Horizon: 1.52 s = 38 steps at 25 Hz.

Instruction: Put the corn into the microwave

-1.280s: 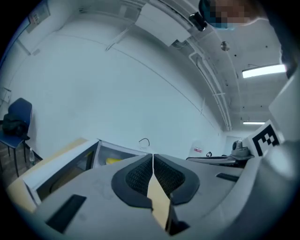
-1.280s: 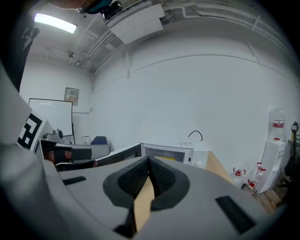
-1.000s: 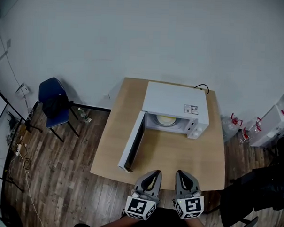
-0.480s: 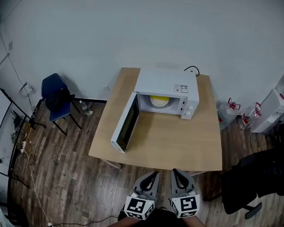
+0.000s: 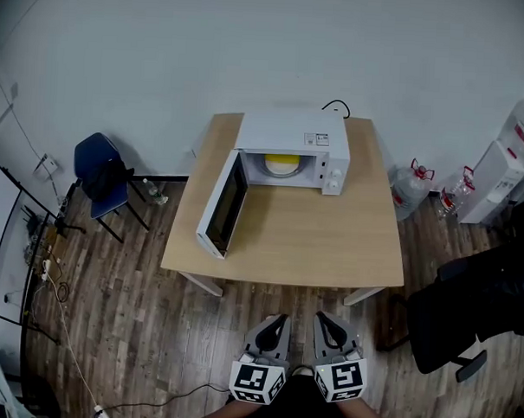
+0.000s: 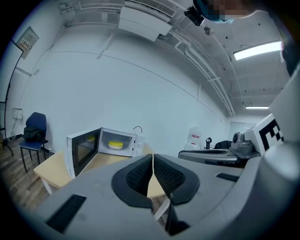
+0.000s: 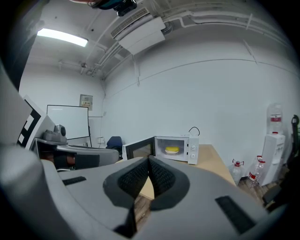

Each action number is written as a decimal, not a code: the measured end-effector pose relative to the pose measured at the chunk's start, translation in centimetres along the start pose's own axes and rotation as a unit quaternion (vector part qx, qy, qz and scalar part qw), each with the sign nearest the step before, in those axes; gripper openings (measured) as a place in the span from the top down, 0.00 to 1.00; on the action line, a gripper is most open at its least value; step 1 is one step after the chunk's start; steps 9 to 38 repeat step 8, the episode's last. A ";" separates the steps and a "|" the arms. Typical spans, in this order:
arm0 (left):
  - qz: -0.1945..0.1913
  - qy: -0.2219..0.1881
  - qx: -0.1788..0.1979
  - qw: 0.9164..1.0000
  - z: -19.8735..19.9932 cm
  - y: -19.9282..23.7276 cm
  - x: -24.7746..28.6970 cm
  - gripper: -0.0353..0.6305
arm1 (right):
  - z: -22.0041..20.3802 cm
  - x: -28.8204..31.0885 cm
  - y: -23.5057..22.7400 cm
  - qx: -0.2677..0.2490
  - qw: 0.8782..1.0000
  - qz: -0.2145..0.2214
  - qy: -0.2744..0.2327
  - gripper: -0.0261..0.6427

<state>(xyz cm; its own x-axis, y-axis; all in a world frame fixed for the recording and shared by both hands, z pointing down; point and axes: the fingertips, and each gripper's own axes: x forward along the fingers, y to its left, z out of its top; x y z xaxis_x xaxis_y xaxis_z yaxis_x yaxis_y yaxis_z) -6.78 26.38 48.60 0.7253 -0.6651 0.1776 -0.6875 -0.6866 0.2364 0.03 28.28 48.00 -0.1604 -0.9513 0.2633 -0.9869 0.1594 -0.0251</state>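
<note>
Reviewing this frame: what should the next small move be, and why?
Probably bring the left tool up to the open door and swing it shut. The corn already lies inside the microwave, so only the door seems left. Both the left tool and the right tool are shut, empty and short of the table.
</note>
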 end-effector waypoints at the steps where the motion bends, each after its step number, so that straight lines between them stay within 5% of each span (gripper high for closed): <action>1: -0.002 0.001 0.001 1.000 -0.1 -0.4 -0.3 0.92 | 0.0 -0.4 0.1 -0.001 1.000 0.000 -0.002 0.87; 38: 0.002 -0.002 0.000 1.000 -0.7 -2.7 -1.7 0.92 | 0.0 -3.6 -0.1 0.001 1.000 0.002 -0.015 0.87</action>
